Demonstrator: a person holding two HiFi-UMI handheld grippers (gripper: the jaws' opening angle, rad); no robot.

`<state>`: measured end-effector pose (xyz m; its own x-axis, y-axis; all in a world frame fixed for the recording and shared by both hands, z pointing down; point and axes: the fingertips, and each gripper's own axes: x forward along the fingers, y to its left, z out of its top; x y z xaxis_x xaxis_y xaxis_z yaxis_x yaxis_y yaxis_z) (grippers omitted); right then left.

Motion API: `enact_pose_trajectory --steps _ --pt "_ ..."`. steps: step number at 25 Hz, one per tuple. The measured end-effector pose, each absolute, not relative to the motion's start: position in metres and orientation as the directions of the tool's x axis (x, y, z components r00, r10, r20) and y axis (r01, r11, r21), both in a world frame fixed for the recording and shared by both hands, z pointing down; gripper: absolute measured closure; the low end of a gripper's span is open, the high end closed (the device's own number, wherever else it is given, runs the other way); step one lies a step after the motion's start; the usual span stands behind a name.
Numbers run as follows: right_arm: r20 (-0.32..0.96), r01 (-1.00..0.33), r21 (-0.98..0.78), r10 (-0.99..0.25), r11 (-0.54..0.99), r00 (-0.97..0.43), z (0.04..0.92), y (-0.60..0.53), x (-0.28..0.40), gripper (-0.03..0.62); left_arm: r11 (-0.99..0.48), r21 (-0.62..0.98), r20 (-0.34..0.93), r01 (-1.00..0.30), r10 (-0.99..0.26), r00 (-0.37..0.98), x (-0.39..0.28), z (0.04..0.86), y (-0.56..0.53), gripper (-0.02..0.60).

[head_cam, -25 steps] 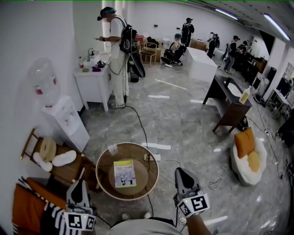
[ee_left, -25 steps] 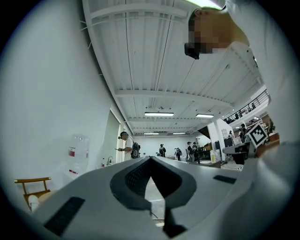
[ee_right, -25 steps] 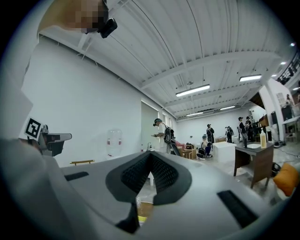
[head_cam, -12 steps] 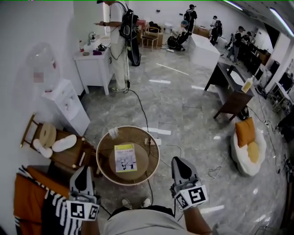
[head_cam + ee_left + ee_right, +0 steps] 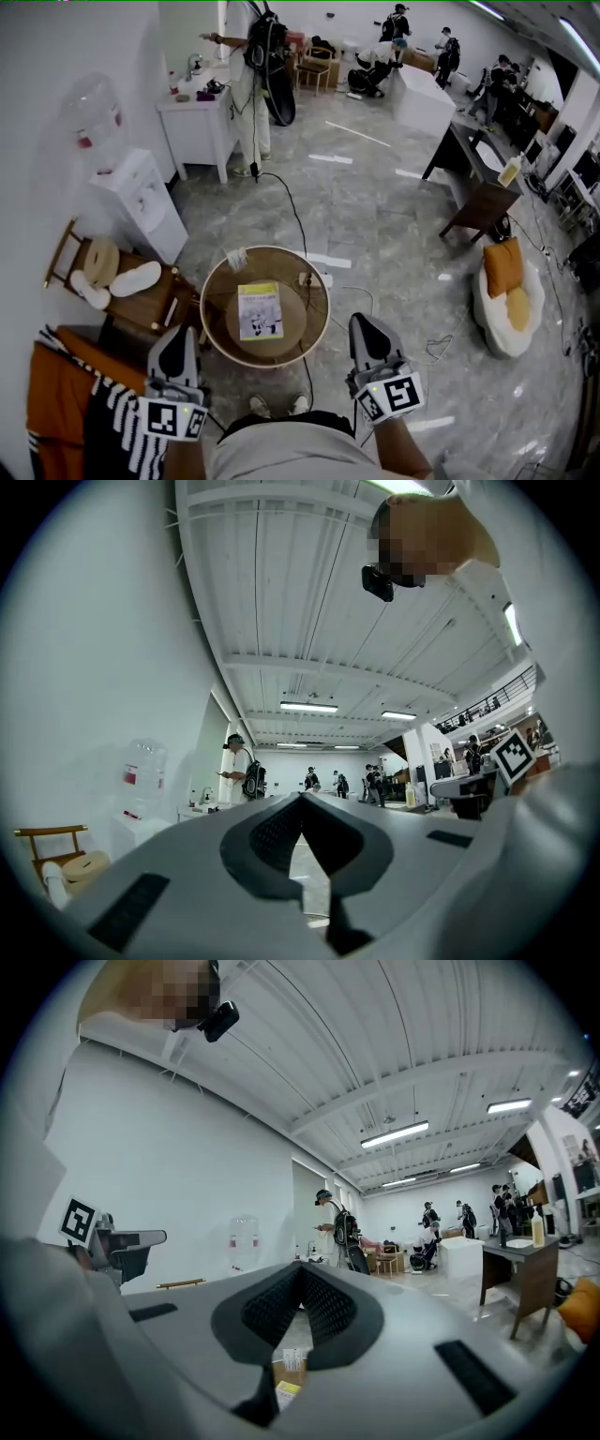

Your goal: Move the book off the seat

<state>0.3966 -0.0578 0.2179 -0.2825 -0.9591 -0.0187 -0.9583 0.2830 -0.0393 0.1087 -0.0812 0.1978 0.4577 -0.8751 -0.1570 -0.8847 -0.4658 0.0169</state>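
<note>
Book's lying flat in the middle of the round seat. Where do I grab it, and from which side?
Take the book by its near short edge, coming low from your side over the seat rim. It lies flat, cover up, so one jaw likely must slip under that edge. The right gripper is shut; open it first.

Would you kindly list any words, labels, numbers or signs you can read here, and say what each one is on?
No text here can be read.
Book on the round seat: yellow cover with print, too small to read.
White tag at the seat's rim: too small to read.
Water bottle: red label, blurred.
Left tool and right tool: square code markers, no letters.
</note>
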Motion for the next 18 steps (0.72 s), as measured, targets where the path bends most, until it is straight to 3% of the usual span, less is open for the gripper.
enact_pose_trajectory --steps 18 --pt "0.016 -0.948 -0.032 -0.948 0.316 -0.317 0.225 -0.062 0.384 0.574 -0.478 0.025 -0.128 -0.878 -0.872 0.472 0.113 0.210 -0.079 0.565"
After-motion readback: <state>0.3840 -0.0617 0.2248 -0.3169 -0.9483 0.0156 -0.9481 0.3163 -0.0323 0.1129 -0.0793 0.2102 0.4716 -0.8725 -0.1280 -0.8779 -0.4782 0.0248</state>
